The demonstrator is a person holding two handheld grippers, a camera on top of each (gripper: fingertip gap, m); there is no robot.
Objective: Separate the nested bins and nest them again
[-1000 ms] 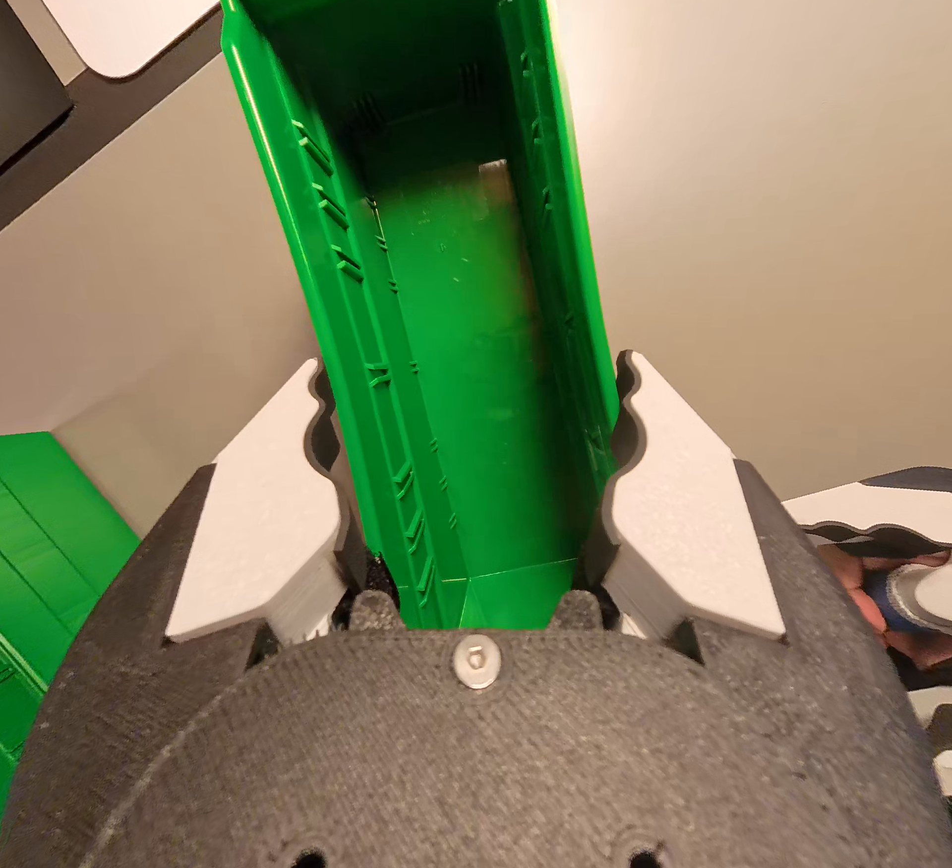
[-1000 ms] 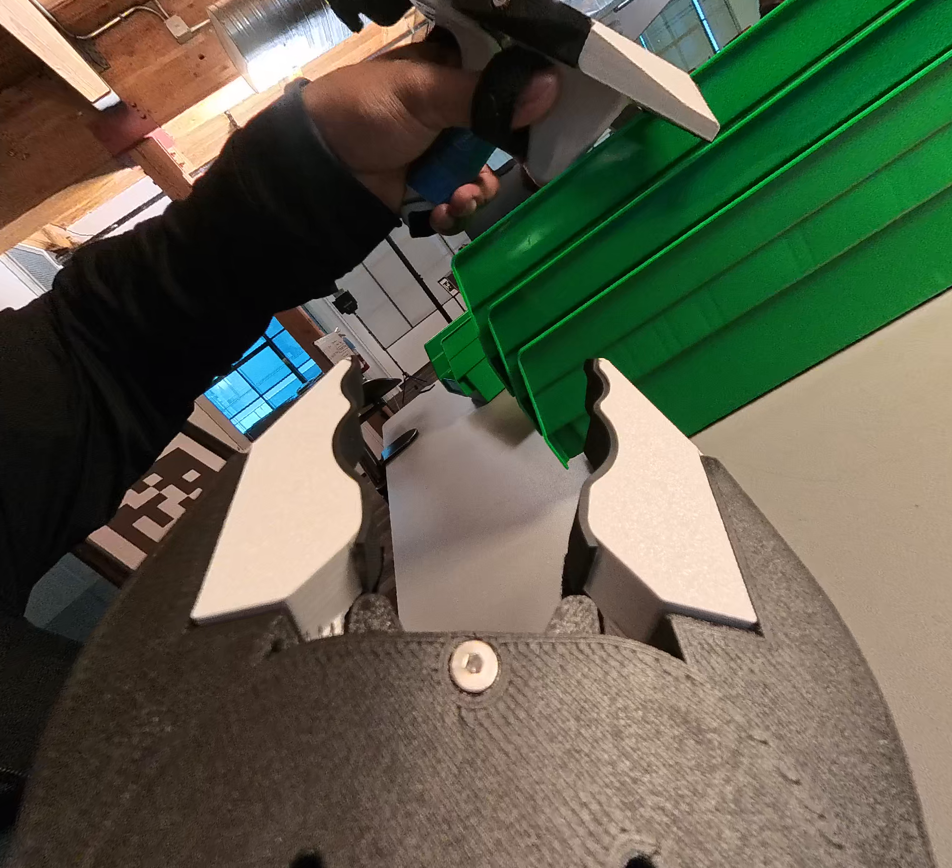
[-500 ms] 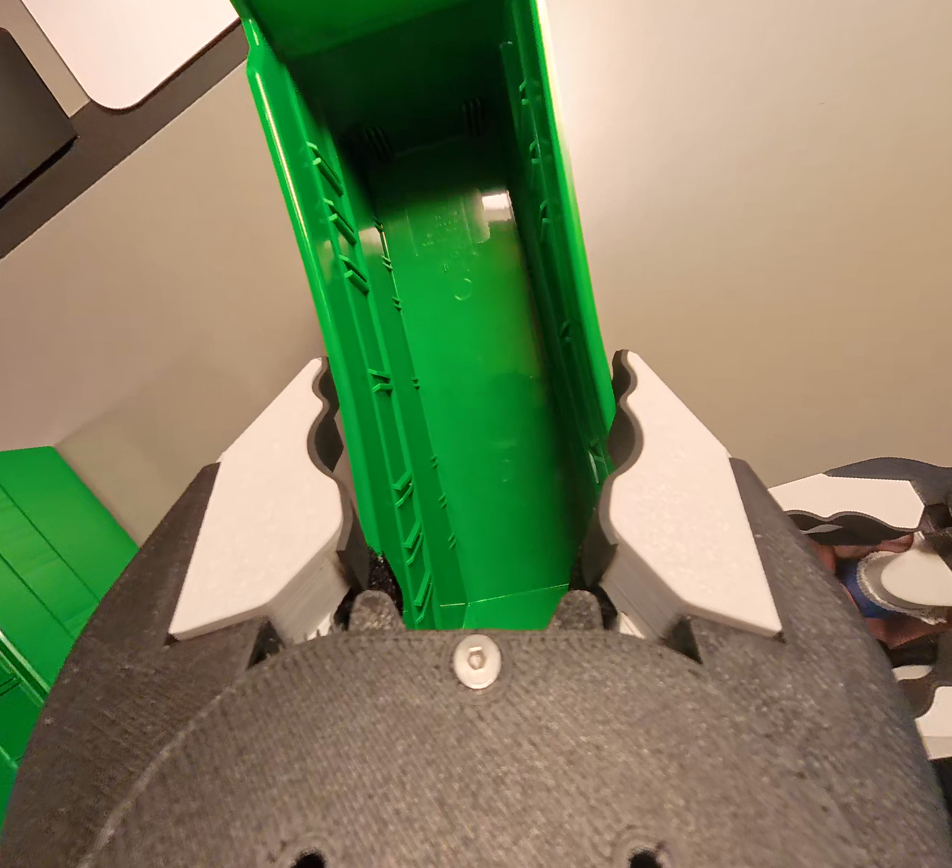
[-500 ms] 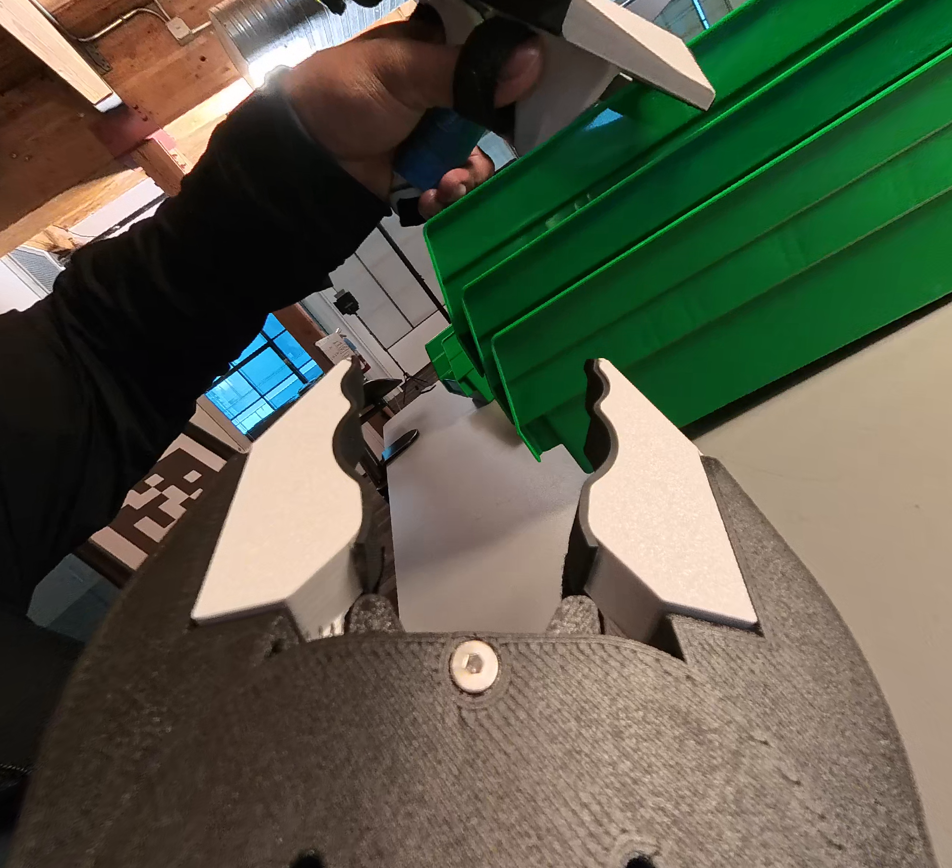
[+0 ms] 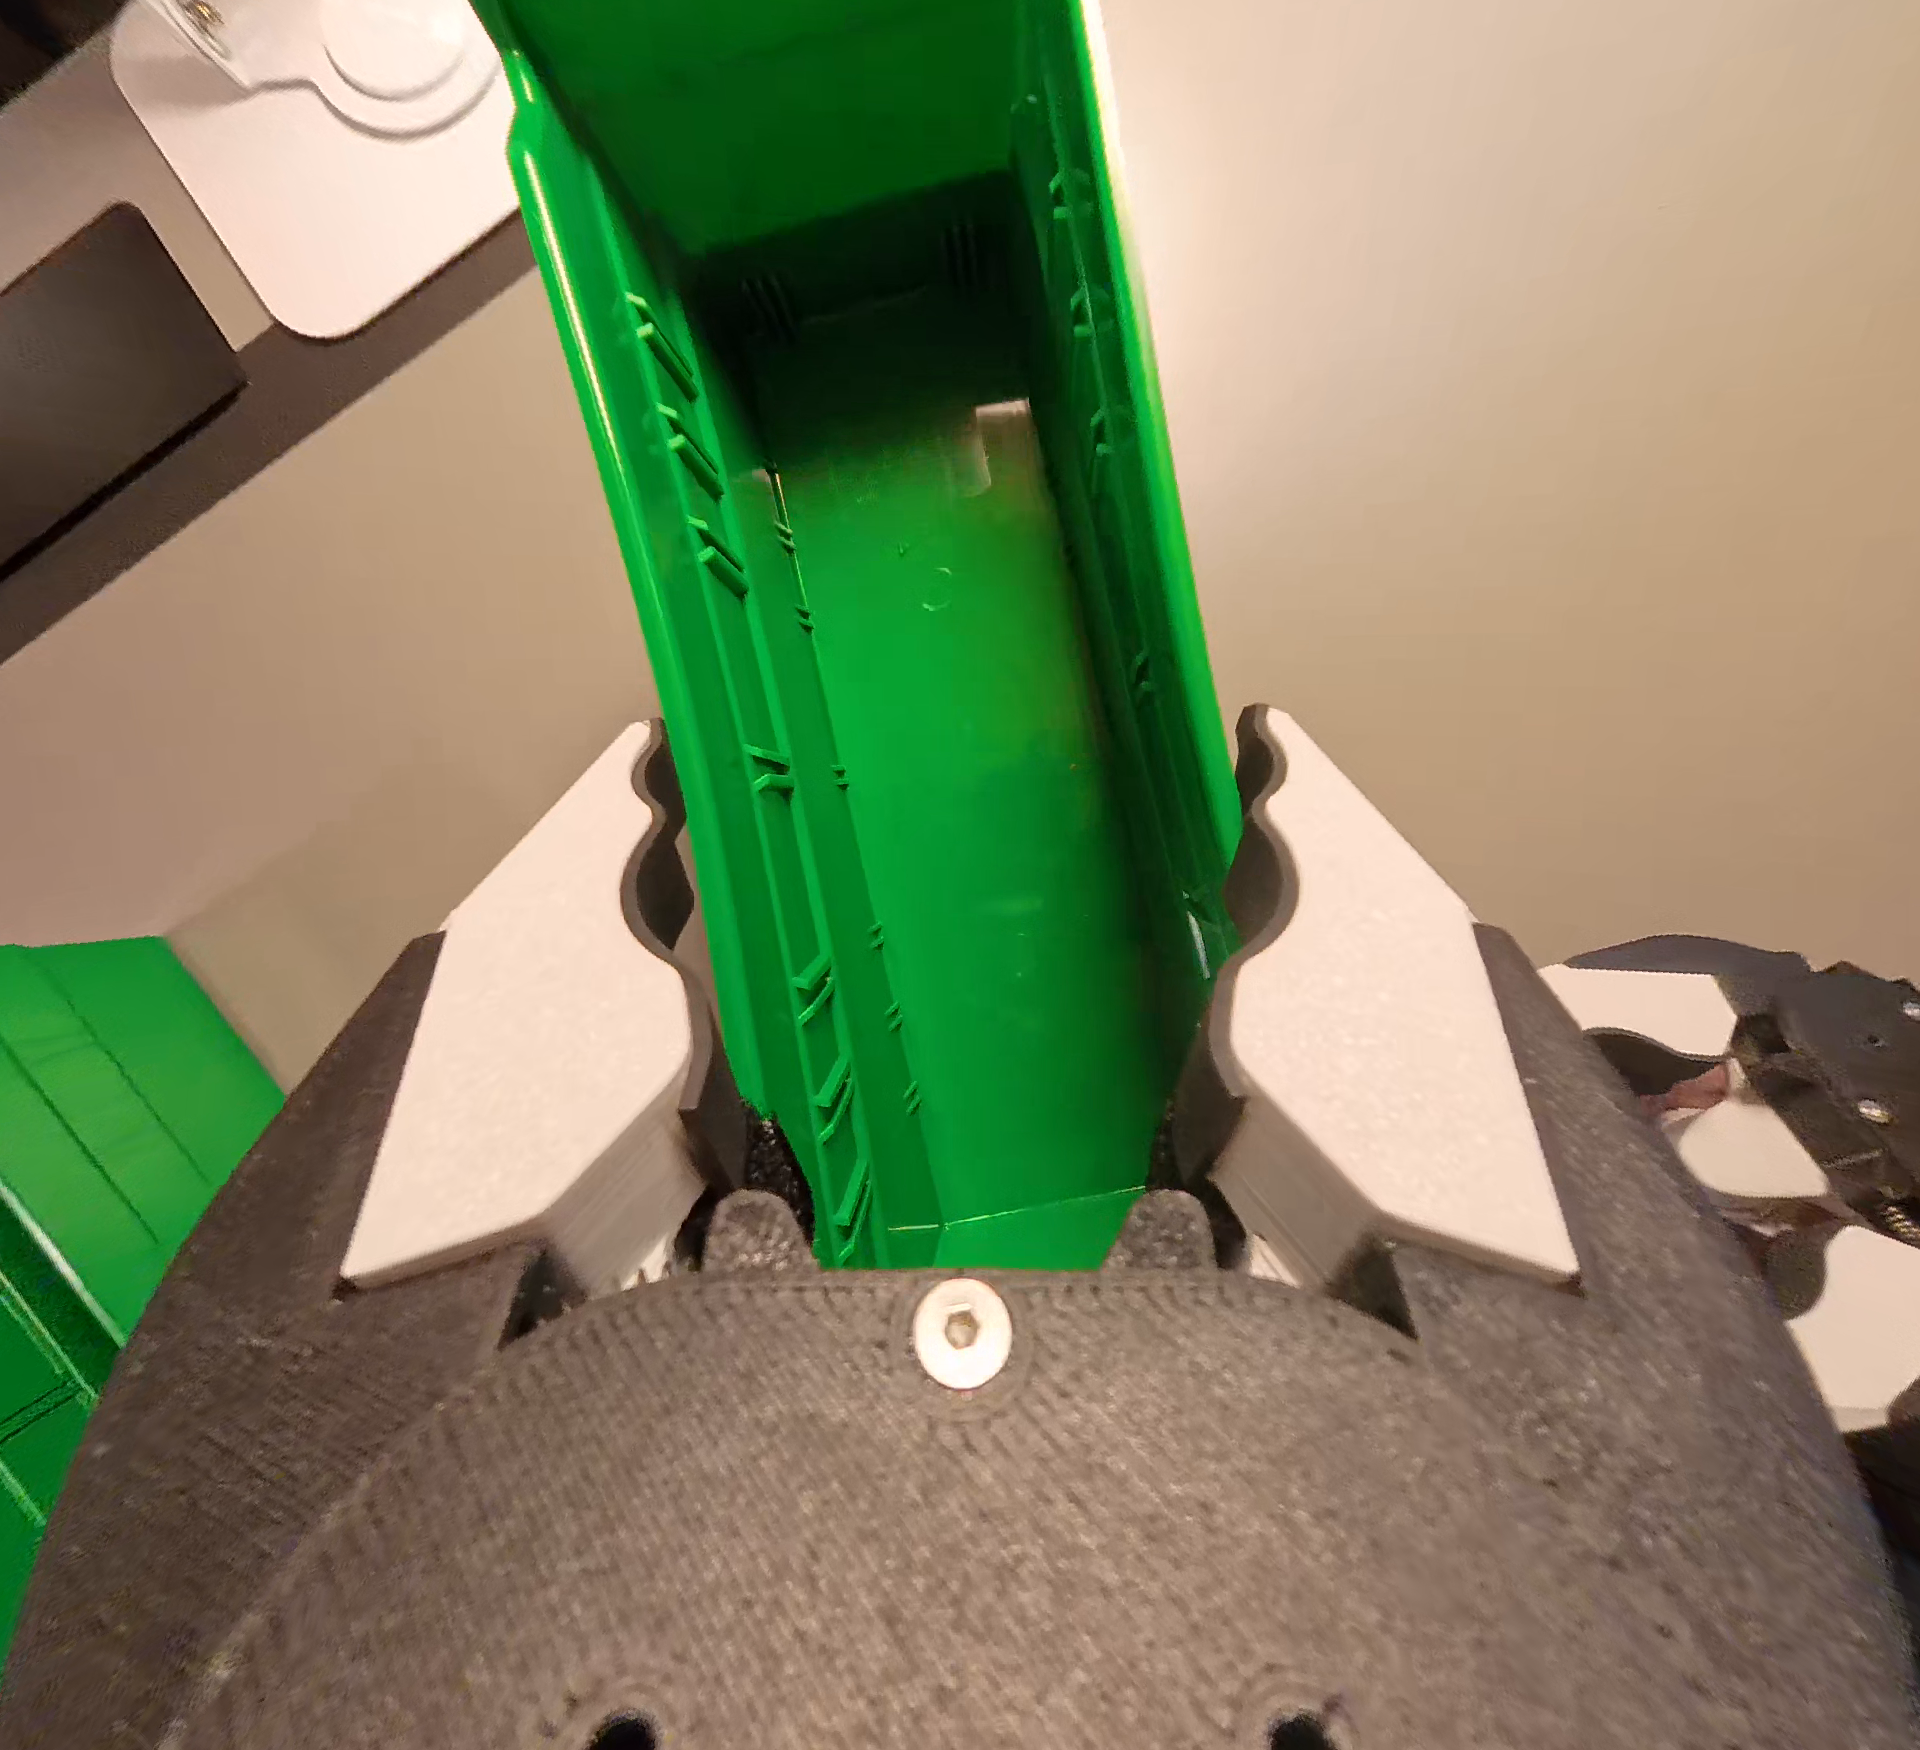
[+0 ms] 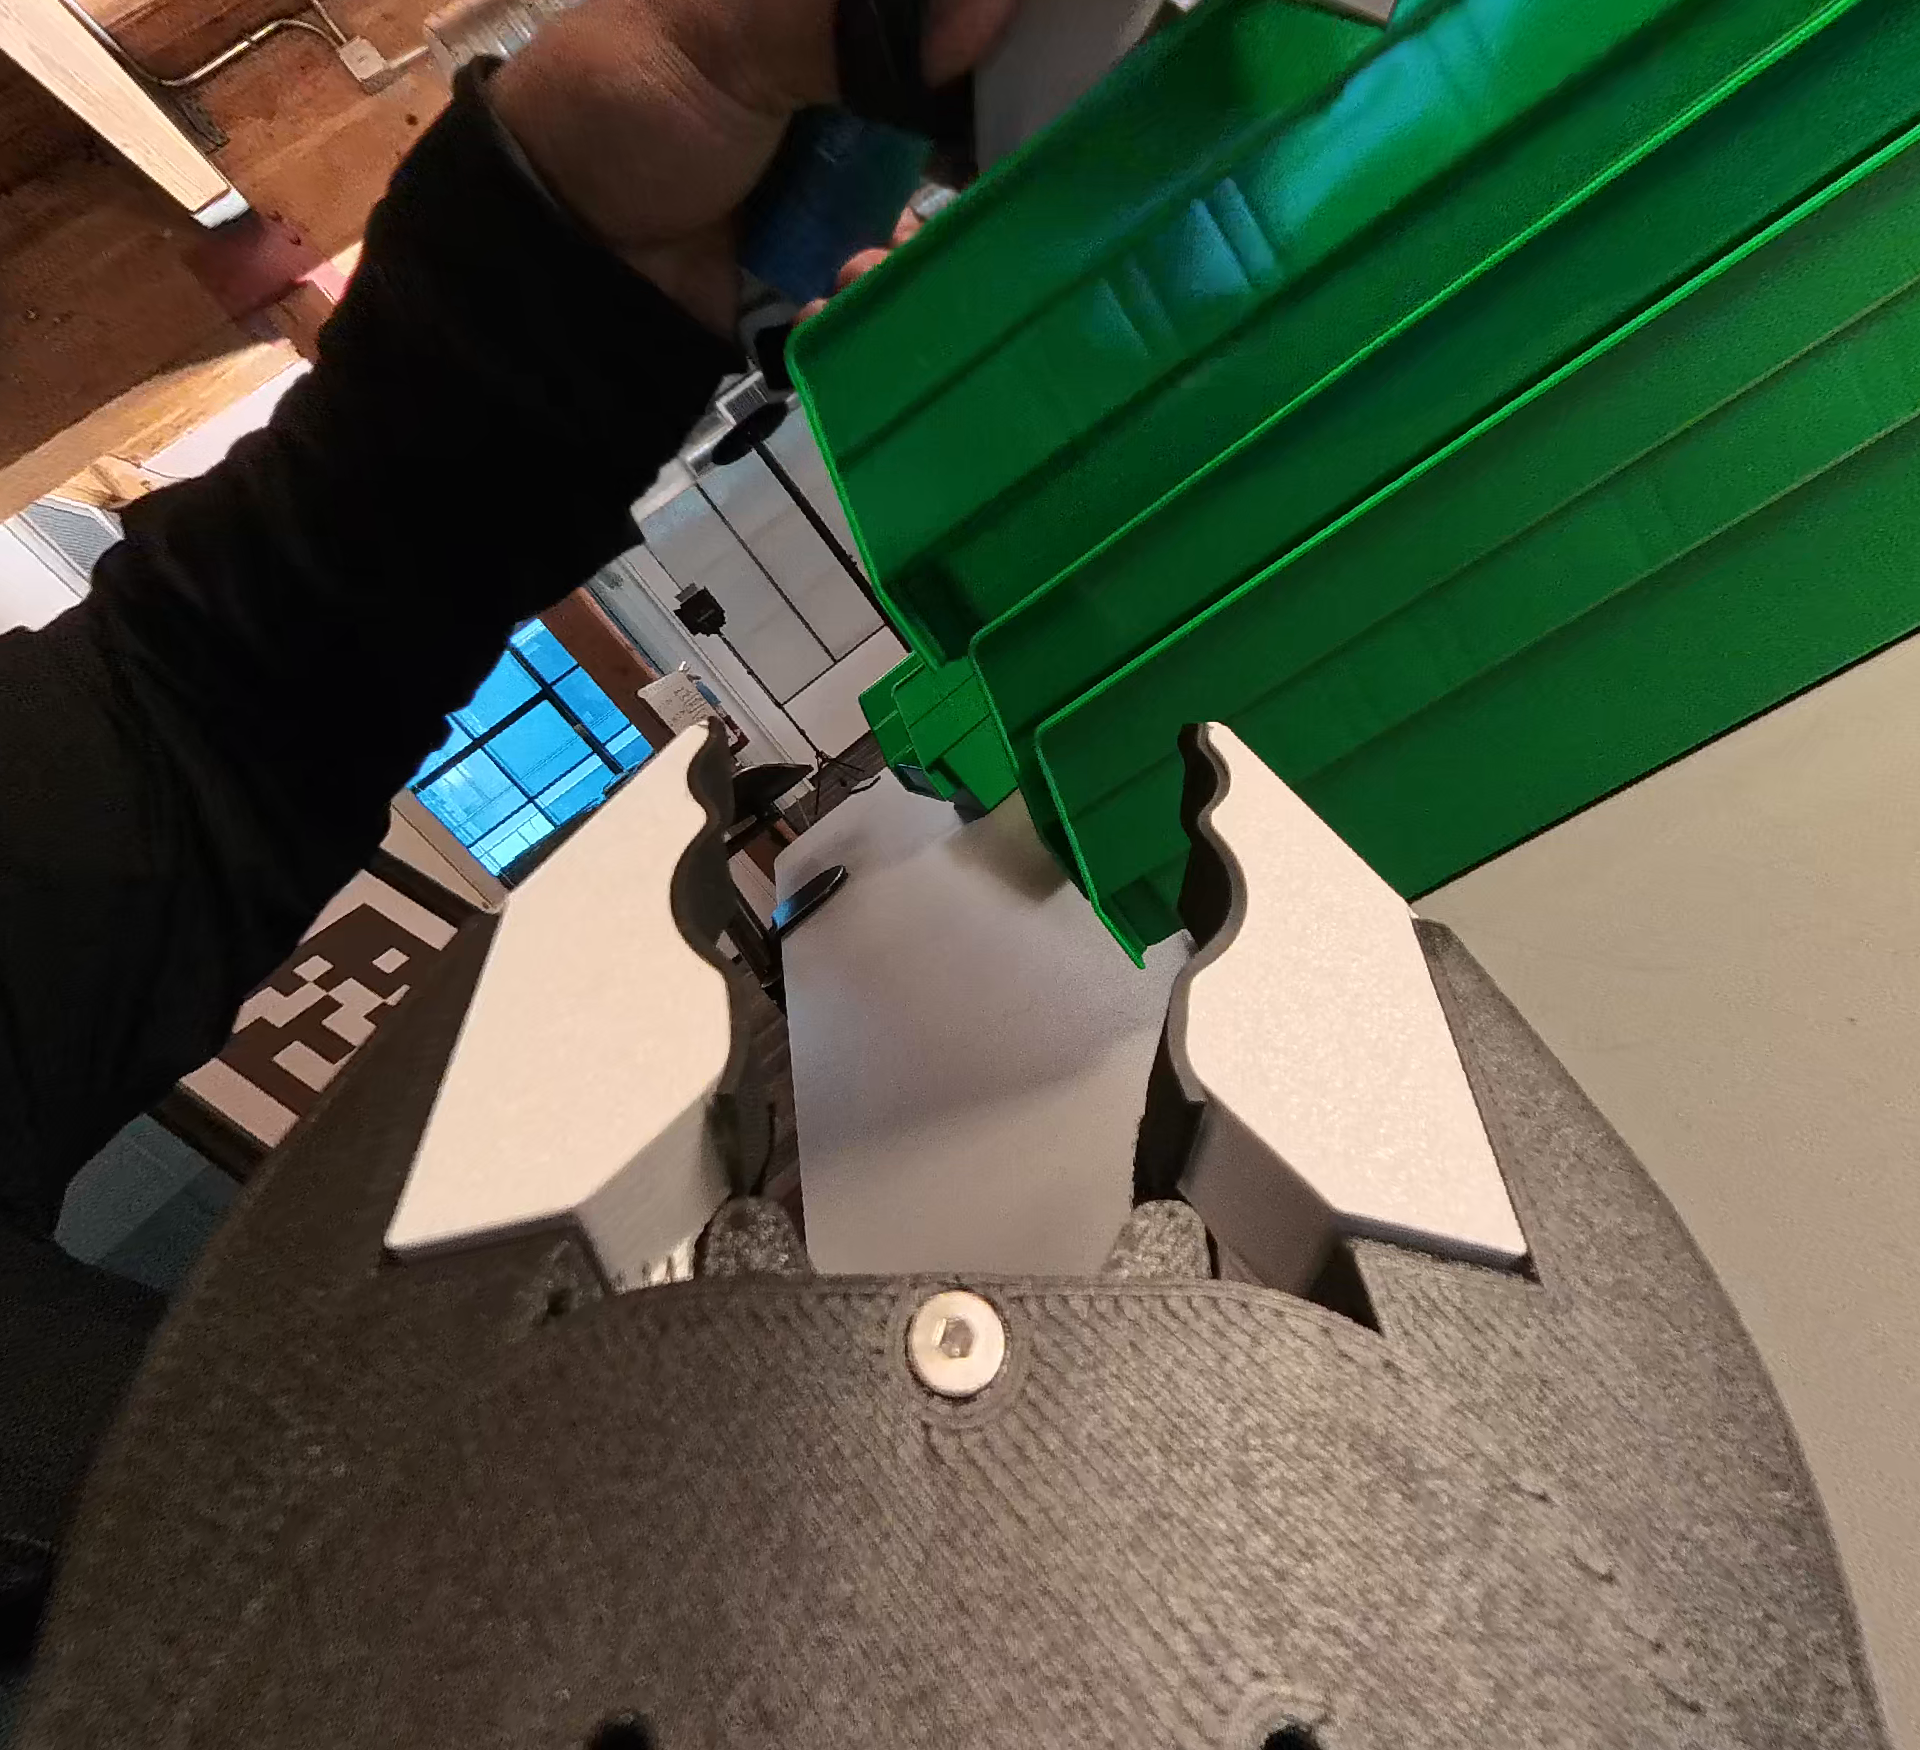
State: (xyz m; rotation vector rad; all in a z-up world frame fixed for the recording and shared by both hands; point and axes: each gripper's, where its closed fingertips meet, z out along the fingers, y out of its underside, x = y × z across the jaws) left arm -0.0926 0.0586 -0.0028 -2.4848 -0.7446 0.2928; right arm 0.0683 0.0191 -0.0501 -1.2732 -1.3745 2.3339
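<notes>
Two nested bins (image 6: 1558,474) (green) crowd right tongs (image 6: 956,827); monitor base (image 5: 312,100) beyond.

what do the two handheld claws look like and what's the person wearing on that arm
Each claw, left claw and right claw, has a rounded black textured body, a silver screw at its centre, and two pale grey wedge-shaped fingers with dark wavy inner pads. The arm wears a black long sleeve; the handle in that hand looks blue.
</notes>
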